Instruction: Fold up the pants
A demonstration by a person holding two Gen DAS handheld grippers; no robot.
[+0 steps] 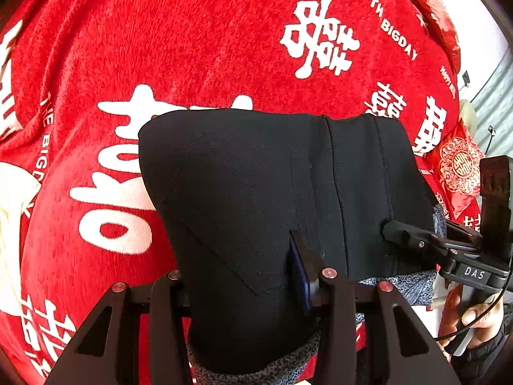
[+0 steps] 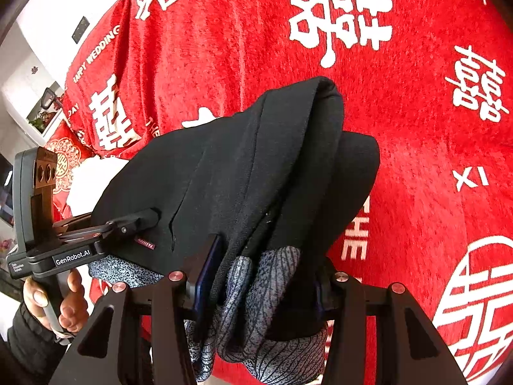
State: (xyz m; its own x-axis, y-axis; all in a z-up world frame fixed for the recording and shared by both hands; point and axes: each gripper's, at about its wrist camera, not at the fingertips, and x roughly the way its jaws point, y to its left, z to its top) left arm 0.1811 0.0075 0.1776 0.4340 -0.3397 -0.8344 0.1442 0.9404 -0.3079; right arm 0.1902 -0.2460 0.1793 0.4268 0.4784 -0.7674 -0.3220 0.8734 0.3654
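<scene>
The black pants, folded into a thick bundle with a grey patterned lining showing at the lower edge, hang above the red blanket. My left gripper is shut on one end; one blue-padded finger shows and the other is hidden under the cloth. My right gripper is shut on the other end, with black cloth and lining bunched between its fingers. Each view shows the other gripper clamped on the bundle's edge: the right gripper and the left gripper.
A red plush blanket with white characters covers the surface below the pants. A red embroidered cushion lies at its edge. A person's hands hold the gripper handles. White furniture stands beyond the blanket.
</scene>
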